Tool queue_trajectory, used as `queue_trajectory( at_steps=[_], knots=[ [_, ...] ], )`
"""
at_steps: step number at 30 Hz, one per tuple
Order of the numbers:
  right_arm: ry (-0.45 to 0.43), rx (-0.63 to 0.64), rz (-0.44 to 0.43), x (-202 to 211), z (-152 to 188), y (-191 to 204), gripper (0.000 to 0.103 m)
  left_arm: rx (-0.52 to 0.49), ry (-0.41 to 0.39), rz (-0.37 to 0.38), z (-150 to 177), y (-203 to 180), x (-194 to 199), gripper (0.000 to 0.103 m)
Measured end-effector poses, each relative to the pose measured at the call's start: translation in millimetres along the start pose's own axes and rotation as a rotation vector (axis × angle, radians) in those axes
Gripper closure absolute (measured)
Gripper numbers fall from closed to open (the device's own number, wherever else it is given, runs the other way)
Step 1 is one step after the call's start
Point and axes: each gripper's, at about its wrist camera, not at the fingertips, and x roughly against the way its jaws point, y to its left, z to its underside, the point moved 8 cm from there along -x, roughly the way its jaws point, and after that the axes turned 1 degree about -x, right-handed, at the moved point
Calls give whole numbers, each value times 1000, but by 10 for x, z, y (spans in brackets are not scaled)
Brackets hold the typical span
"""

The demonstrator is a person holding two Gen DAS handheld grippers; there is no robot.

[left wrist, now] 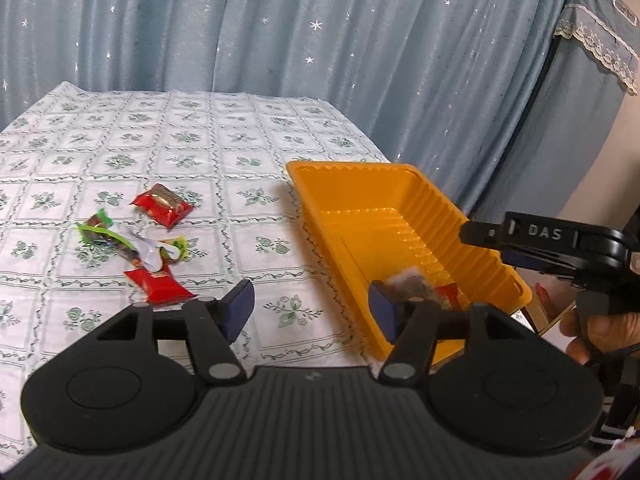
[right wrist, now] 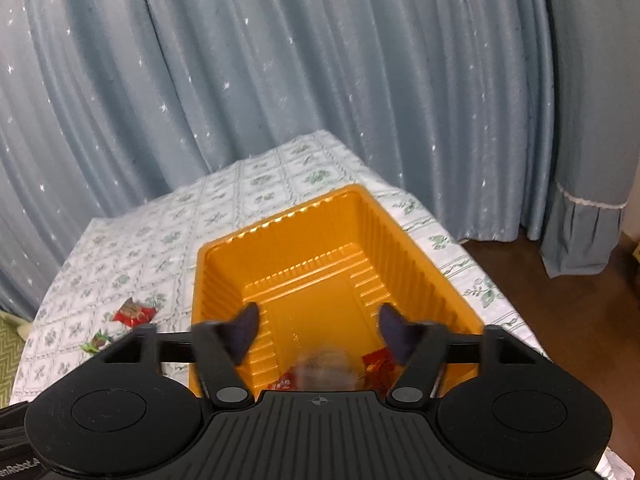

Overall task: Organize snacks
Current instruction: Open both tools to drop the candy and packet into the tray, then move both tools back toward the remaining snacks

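Note:
An orange plastic tray (left wrist: 404,208) stands at the table's right edge; it also shows in the right wrist view (right wrist: 320,264). A blurred grey-white snack (right wrist: 326,372) and red wrappers (right wrist: 378,366) lie at its near end, the grey snack also showing in the left wrist view (left wrist: 408,284). Loose snacks lie on the cloth to the tray's left: two red packets (left wrist: 162,204) (left wrist: 160,286) and green-wrapped candies (left wrist: 100,230). My left gripper (left wrist: 312,308) is open and empty over the tray's near left corner. My right gripper (right wrist: 316,330) is open above the tray; it shows from the side in the left wrist view (left wrist: 480,236).
The table carries a white cloth with green floral squares (left wrist: 200,140). A blue starred curtain (left wrist: 320,32) hangs close behind it. A covered piece of furniture (left wrist: 592,80) stands at the right. Brown floor (right wrist: 560,280) lies beyond the table's right edge.

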Motion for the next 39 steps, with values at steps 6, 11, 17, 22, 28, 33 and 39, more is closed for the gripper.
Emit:
queue_trajectory(
  at_steps=[6,11,17,22,28,33,39],
  knots=[
    [-12,-41,18,307,113,-57,35,17,-15,-13,43,69,234,42],
    [-17,-36,17,641,320,68,35,23,-24,-32,153,105,511,34],
    [-7,-5,0,925,573,340,35,27,-26,-67,295,213,824,31],
    [5,8,-22,1071,747,553,35,38,-43,-106,352,370,1079,26],
    [25,30,-48,1141,898,780,35,58,-57,-164,404,622,1319,23],
    [33,62,-71,1174,981,959,35,84,-57,-203,445,809,1431,23],
    [34,92,-86,1181,1027,1110,35,110,-65,-220,455,927,1501,22]
  ],
)
